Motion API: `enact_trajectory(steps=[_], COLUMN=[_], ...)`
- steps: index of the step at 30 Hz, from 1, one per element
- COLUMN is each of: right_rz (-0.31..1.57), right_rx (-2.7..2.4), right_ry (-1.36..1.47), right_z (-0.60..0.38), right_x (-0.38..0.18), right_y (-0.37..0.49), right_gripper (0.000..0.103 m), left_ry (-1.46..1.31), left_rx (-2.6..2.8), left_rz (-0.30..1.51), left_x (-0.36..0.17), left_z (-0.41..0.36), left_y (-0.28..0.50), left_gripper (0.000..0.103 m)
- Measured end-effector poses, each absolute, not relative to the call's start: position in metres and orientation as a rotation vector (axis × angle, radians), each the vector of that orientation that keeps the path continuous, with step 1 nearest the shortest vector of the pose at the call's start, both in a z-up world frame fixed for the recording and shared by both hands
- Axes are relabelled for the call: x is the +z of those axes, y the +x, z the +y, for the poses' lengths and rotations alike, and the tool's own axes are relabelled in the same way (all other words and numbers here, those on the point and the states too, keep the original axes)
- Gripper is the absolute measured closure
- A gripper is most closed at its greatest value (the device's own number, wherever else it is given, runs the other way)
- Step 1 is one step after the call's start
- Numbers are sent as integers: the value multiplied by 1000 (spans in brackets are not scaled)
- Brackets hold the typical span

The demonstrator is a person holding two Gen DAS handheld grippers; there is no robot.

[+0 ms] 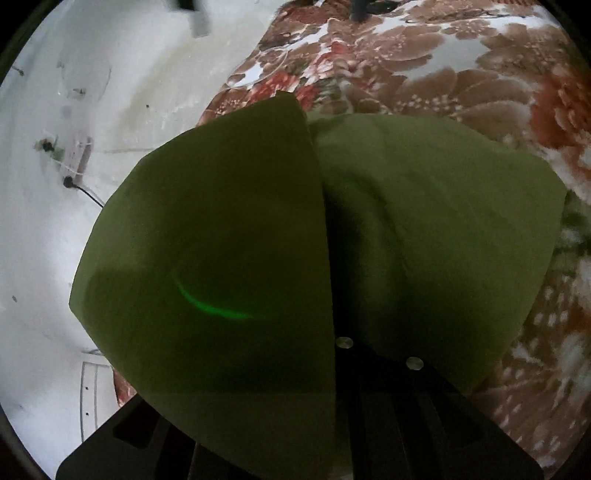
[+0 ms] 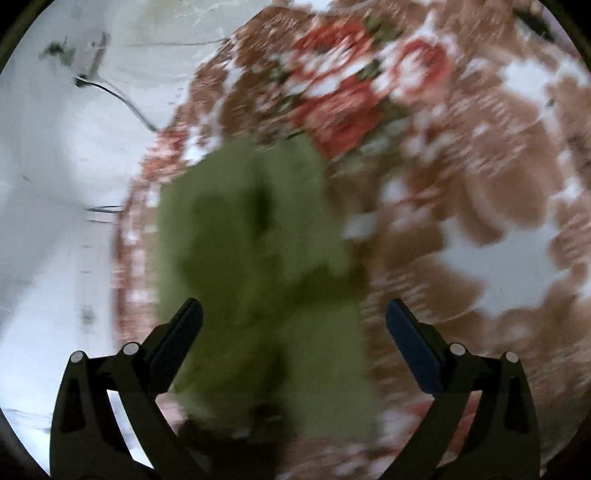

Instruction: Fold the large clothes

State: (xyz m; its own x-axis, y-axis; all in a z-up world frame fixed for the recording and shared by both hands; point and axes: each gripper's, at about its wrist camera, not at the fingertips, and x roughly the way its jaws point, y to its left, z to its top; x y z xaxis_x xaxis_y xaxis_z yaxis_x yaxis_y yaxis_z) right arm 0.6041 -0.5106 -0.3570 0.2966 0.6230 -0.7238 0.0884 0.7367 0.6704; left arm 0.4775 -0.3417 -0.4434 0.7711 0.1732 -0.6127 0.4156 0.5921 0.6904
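Observation:
An olive green garment (image 1: 424,221) lies on a floral bedspread (image 1: 443,62). My left gripper (image 1: 334,332) is shut on the garment and holds up a flap of it. That flap drapes over the fingers and hides them, with a sharp fold edge running up the middle of the view. In the right wrist view the same green garment (image 2: 258,240) shows as a blurred heap on the bedspread (image 2: 480,184). My right gripper (image 2: 295,321) hangs above the garment's near part, open, with its fingers wide apart and nothing between the pads.
A white wall (image 1: 55,240) borders the bed on the left. A power strip (image 1: 77,155) with a black cable is fixed to it, and it shows again as the power strip (image 2: 90,55) in the right wrist view. A dark object (image 1: 360,11) stands at the bed's far end.

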Motion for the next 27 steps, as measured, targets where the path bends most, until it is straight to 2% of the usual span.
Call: enact_trajectory(steps=[12, 17, 19, 23, 24, 25, 26, 27], right_rz=[1369, 1597, 1634, 1665, 1673, 1678, 1688, 1695], right_rx=[662, 561, 531, 592, 599, 600, 575, 556], right_ry=[730, 598, 516, 553, 534, 501, 440, 417], right_z=[-421, -397, -391, -381, -377, -374, -372, -374], right_x=[-342, -385, -395, -405, -406, -407, -411, -414], right_y=[652, 656, 653, 653, 653, 654, 655, 655], right_gripper=[5, 5, 5, 5, 18, 59, 81, 89], left_ry=[1006, 1052, 1068, 1106, 1111, 1116, 1112, 1110], left_rx=[-165, -173, -183, -198, -200, -203, -206, -209], left_rz=[671, 663, 653, 627, 623, 616, 615, 616], left_x=[-446, -452, -452, -455, -456, -456, -455, -454], left_z=[-347, -350, -350, -351, -352, -352, -352, -352], left_y=[467, 465, 463, 456, 455, 453, 452, 452], left_gripper=[96, 96, 96, 96, 96, 95, 95, 94])
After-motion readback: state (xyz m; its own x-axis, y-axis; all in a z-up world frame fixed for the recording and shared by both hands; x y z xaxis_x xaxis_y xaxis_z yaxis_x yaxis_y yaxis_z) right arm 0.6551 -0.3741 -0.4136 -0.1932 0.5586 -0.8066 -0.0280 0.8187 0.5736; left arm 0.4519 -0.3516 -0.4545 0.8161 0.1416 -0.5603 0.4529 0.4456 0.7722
